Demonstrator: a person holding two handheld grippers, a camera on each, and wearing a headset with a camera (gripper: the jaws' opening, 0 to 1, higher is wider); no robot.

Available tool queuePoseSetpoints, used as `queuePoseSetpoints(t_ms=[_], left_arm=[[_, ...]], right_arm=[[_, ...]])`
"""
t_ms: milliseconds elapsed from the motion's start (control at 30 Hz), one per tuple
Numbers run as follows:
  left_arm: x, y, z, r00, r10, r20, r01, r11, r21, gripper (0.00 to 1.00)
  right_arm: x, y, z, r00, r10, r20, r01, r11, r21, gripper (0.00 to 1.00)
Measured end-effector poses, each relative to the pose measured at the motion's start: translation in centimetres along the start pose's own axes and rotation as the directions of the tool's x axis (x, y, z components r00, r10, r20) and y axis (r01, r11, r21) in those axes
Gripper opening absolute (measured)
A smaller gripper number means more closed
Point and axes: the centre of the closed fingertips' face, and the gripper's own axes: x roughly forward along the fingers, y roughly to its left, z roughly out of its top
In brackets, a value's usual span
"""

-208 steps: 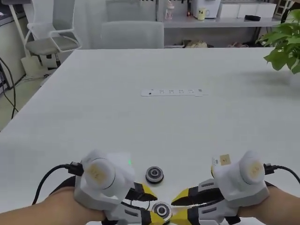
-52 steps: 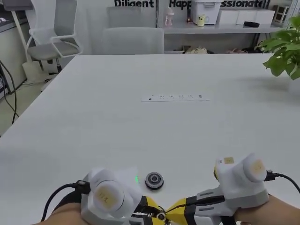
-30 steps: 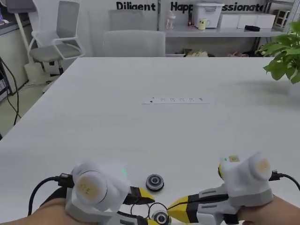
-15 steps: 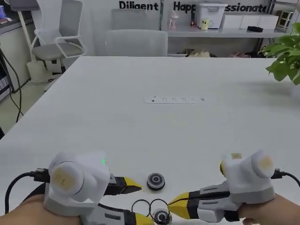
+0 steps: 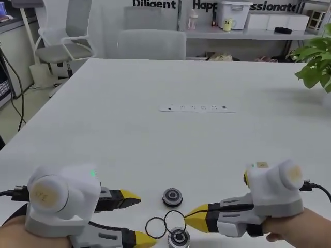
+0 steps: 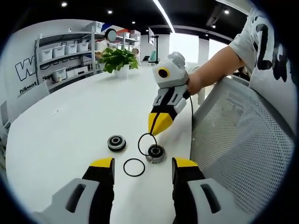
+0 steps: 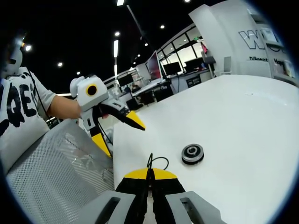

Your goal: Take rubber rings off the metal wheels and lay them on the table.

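Two metal wheels sit near the table's front edge: one (image 5: pixel 172 197) (image 6: pixel 117 142) (image 7: pixel 192 153) farther out, one (image 5: pixel 178 237) (image 6: pixel 155 153) closer to me. A thin black rubber ring (image 5: pixel 147 227) (image 6: pixel 124 167) lies flat on the table just left of the near wheel. My right gripper (image 5: pixel 189 218) (image 7: pixel 149 173) is shut on a second ring (image 5: pixel 174 211) (image 6: pixel 139 144) (image 7: pixel 159 158), which hangs over the near wheel. My left gripper (image 5: pixel 138 219) (image 6: pixel 143 163) stands open with nothing in it, its tips on either side of the flat ring and short of it.
A white power strip (image 5: pixel 196 108) lies flat mid-table. A potted plant (image 5: pixel 315 62) stands at the right edge. Chairs (image 5: pixel 62 36) and shelves stand beyond the far edge. A mesh chair back (image 6: pixel 243 140) is close behind the table's front edge.
My left gripper has drawn back to the left, away from the near wheel, and one ring now lies flat on the table. The right gripper stays shut on the other ring.
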Motion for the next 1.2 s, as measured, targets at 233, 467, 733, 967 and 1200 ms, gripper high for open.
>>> queuePoseSetpoints(t_ms=[233,467,733,967,1200], left_arm=[[-0.6,0.5,-0.3,0.9997,0.022,0.005,-0.022,1.0,-0.013,0.5],[-1.1,0.8,-0.7,0.9992,0.039,0.0,-0.039,0.999,-0.012,0.54],[-1.5,1.1,-1.2,0.9986,0.053,-0.005,-0.054,0.998,-0.02,0.57],[-1.6,1.3,-1.5,0.9982,0.06,-0.01,-0.06,0.998,-0.023,0.58],[-1.6,1.2,-1.7,0.9981,0.061,-0.014,-0.061,0.998,-0.022,0.59]], right_arm=[[0.3,-0.1,0.4,1.0,-0.001,0.003,0.001,1.0,-0.002,0.0],[1.1,0.2,1.1,0.9999,0.008,0.006,-0.008,1.0,-0.009,0.0],[1.9,0.3,1.0,0.9999,0.013,0.0,-0.013,1.0,-0.008,0.0],[2.5,0.3,1.0,0.9999,0.012,-0.001,-0.012,1.0,-0.004,0.0],[3.3,0.3,0.7,0.9998,0.014,-0.012,-0.014,1.0,-0.006,0.0]])
